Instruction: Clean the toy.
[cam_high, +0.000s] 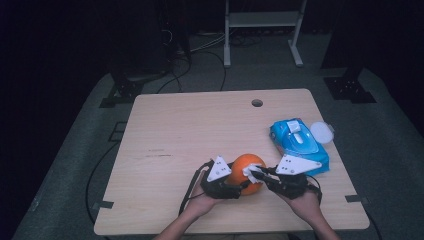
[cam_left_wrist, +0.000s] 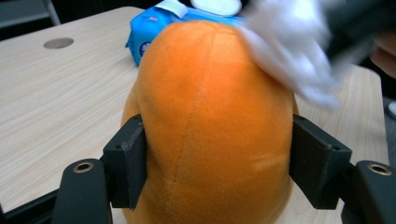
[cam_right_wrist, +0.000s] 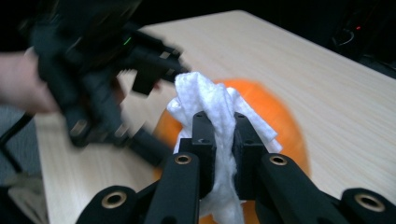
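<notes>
step: wiping orange plush ball (cam_high: 247, 172) | left gripper (cam_high: 235, 186) fingers clamping ball | right gripper (cam_high: 256, 174) fingers pinching white wipe (cam_right_wrist: 219, 116) | next: rubbing toward ball's 12 o'clock side, grip holding firm

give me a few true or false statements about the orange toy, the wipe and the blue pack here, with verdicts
1. The left hand-held gripper is clamped on the orange plush toy. True.
2. The right hand-held gripper stands open with nothing in it. False: it is shut on a white wipe.
3. The wipe is against the toy. True.
4. The blue wipe pack lies at the table's left edge. False: it lies near the right edge.
5. The pack sits on top of the toy. False: it lies on the table beyond it.
</notes>
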